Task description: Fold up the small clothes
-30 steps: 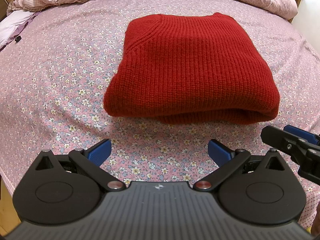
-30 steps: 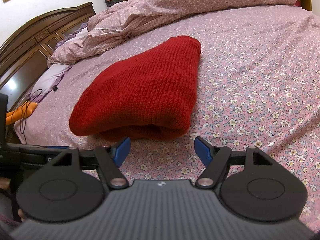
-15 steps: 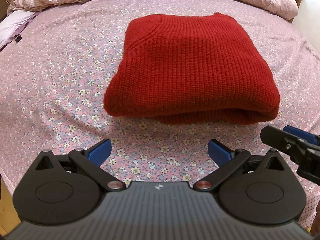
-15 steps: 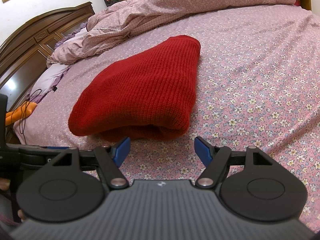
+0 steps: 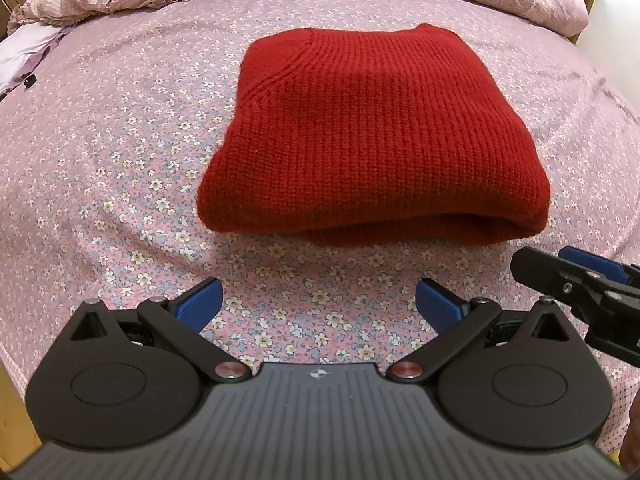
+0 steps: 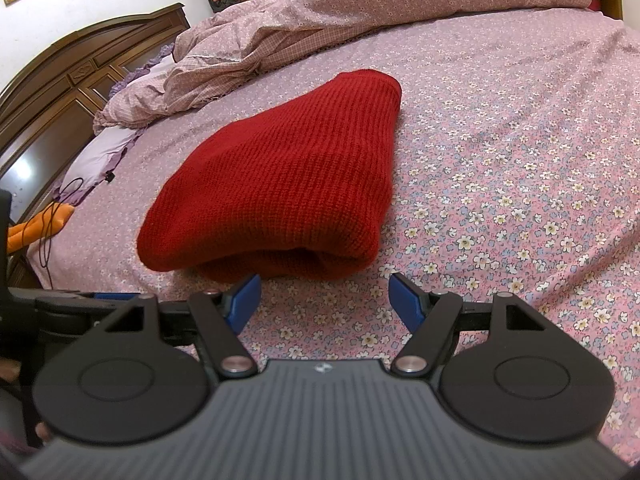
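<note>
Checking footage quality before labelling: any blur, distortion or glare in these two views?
Left wrist view: fisheye bends the floral bedsheet; folded red knitted sweater sharp, evenly lit. Right wrist view: same curvature, glare on the dark wooden headboard, camera's own housing soft at bottom.

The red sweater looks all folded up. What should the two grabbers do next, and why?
Probably just back both away. The red sweater already lies as a neat folded bundle on the flowery bedsheet, and the left gripper and right gripper are open, empty, short of its near edge.
</note>
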`<state>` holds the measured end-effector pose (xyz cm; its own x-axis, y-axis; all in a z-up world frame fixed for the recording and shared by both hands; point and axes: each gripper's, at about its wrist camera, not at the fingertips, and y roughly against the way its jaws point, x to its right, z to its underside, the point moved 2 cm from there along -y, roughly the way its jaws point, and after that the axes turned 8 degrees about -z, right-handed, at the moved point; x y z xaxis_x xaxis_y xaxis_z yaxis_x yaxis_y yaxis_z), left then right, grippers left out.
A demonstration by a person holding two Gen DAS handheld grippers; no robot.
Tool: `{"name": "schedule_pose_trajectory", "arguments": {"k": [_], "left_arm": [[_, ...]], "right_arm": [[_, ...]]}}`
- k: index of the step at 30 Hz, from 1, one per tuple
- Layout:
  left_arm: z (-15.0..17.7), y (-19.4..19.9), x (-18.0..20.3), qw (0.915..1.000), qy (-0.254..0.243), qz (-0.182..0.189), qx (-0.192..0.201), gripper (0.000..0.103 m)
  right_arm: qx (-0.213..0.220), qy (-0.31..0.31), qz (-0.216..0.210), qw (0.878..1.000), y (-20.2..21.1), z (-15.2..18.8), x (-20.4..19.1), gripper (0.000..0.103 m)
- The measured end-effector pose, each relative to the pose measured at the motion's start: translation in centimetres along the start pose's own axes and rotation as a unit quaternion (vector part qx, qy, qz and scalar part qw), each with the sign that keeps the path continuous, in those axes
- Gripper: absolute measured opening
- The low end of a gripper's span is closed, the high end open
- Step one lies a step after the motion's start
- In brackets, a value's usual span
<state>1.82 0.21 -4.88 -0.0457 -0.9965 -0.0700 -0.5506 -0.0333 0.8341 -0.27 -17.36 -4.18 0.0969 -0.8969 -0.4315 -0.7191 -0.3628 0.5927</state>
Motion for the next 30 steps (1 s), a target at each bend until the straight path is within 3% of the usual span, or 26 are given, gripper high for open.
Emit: {"name": "schedule_pose_trajectory", "arguments": {"k": [30], "left_arm": [[-0.04, -0.02, 0.22, 1.0, -0.006, 0.0, -0.001, 0.103]], "right_arm": [[0.0, 0.0, 0.0, 1.0, 0.02, 0.03, -0.09, 0.072]]}}
